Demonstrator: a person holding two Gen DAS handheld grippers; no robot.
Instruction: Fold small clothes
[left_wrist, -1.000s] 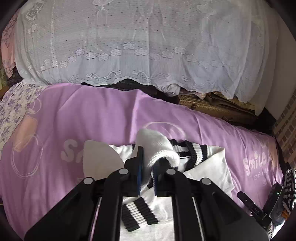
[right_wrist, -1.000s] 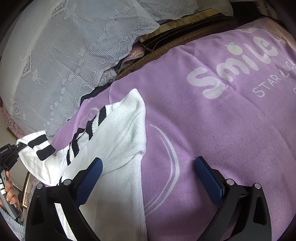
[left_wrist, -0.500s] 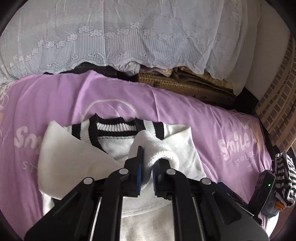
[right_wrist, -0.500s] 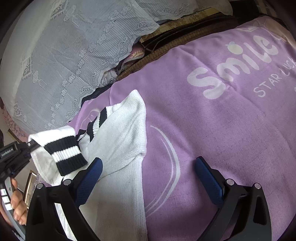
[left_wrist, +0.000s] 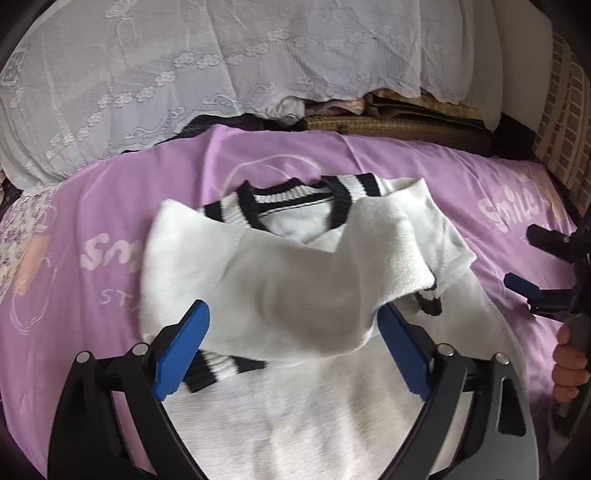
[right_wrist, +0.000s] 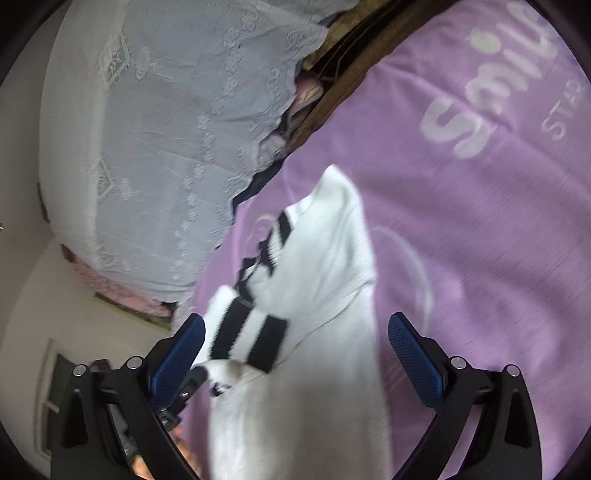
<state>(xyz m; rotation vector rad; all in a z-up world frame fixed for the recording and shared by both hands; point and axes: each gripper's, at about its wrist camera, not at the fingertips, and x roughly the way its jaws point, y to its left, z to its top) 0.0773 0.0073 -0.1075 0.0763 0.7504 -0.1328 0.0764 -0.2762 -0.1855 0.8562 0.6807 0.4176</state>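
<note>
White sweater (left_wrist: 295, 424) with black-striped trim lies on purple blanket (left_wrist: 424, 173). Left gripper (left_wrist: 291, 347) jaws are opening, folded sleeve (left_wrist: 295, 280) loose between them. Right gripper (right_wrist: 295, 354) gapes wide over the sweater.

Both hand-held grippers (left_wrist: 291, 343) (right_wrist: 295, 354) wide open

Home bedroom: bed w/ purple printed sheet (left_wrist: 406, 162), lace cover (left_wrist: 221, 74) over piled bedding behind.

sweater (left_wrist: 295, 424): 1 | purple sheet (left_wrist: 92, 206): 1 | lace cover (left_wrist: 184, 74): 1 | grippers: 2
</note>
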